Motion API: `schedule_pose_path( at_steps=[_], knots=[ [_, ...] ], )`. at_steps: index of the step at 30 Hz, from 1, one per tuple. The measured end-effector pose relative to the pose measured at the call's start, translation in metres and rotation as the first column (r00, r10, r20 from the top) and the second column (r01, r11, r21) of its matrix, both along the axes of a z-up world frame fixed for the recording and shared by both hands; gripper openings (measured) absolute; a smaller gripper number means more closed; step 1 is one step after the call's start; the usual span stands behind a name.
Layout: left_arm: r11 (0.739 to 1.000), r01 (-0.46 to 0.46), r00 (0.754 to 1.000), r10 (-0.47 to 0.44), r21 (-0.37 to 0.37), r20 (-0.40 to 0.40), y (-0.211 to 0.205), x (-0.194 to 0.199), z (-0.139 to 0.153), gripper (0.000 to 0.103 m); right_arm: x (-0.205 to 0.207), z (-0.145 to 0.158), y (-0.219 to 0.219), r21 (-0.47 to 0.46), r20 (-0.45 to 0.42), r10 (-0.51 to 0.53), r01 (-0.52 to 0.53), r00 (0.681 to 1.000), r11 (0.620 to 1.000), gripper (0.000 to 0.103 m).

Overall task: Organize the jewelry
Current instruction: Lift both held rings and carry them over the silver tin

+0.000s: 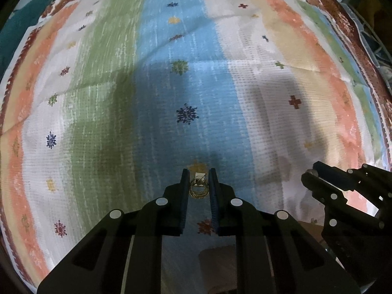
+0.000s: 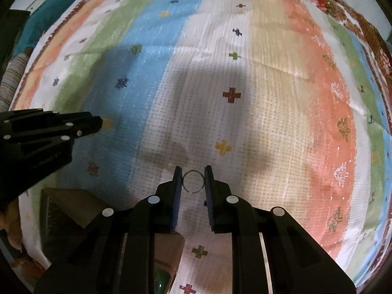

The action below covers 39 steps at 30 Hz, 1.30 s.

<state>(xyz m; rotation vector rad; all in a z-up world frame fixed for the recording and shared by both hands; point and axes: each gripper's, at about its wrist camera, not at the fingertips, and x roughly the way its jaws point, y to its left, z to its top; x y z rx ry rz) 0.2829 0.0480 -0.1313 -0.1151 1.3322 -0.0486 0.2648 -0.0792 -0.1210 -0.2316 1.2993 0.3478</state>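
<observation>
My left gripper [image 1: 199,174] is shut on a small bunch of gold rings with a white tag [image 1: 199,188], held between its blue pads over the blue stripe of the cloth. My right gripper [image 2: 193,171] is shut on a thin silver open ring [image 2: 193,180], held by its sides between the pads above the white stripe. The right gripper also shows at the right edge of the left wrist view [image 1: 316,174]. The left gripper shows at the left of the right wrist view [image 2: 96,122]; its load is hidden there.
A striped, patterned cloth [image 2: 269,78] covers the whole surface. A dark brown open box [image 2: 71,210] sits at the lower left near me, partly under the right gripper. Teal fabric [image 2: 49,17] lies beyond the cloth's far left edge.
</observation>
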Motion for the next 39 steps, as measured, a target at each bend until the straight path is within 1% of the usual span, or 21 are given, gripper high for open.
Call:
schedule_pose_path(
  at_steps=[5, 10, 12, 14, 18, 24, 27, 32, 39],
  knots=[
    [0.999, 0.021, 0.999, -0.02, -0.027, 0.041, -0.007, -0.011, 0.015, 0.015, -0.008, 0.019, -0.005, 0.008, 0.051, -0.001, 0.001, 0.999, 1.0, 0.019],
    [0.999, 0.027, 0.997, -0.025, -0.035, 0.076, -0.009, -0.02, 0.033, 0.015, -0.013, 0.032, -0.007, 0.009, 0.088, -0.004, 0.003, 0.996, 1.0, 0.019],
    [0.999, 0.027, 0.996, -0.024, -0.032, 0.089, -0.012, -0.023, 0.038, 0.015, -0.013, 0.033, -0.006, 0.003, 0.105, -0.011, 0.011, 0.994, 1.0, 0.019],
    [0.999, 0.028, 0.994, -0.025, -0.028, 0.103, -0.014, -0.027, 0.043, 0.015, -0.017, 0.037, -0.007, -0.023, 0.145, -0.021, 0.025, 0.989, 0.999, 0.019],
    [0.999, 0.023, 0.992, -0.019, -0.032, 0.122, -0.018, -0.029, 0.051, 0.015, -0.021, 0.044, -0.009, -0.001, 0.165, -0.04, 0.04, 0.986, 0.999, 0.019],
    [0.998, 0.0, 0.987, 0.011, -0.069, 0.161, -0.015, -0.041, 0.071, 0.015, -0.035, 0.06, -0.008, 0.016, 0.209, -0.031, 0.028, 0.977, 0.999, 0.019],
    [0.997, -0.002, 0.983, 0.017, -0.08, 0.183, -0.015, -0.048, 0.079, 0.015, -0.042, 0.066, -0.007, 0.006, 0.234, -0.029, 0.028, 0.972, 1.0, 0.019],
    [0.997, 0.0, 0.975, 0.016, -0.071, 0.223, -0.013, -0.062, 0.093, 0.015, -0.049, 0.075, -0.01, 0.025, 0.253, -0.041, 0.036, 0.966, 0.999, 0.019],
    [0.998, 0.011, 0.965, 0.006, -0.063, 0.263, -0.014, -0.078, 0.108, 0.015, -0.066, 0.087, -0.013, 0.081, 0.274, -0.045, 0.024, 0.961, 0.996, 0.019]
  ],
)
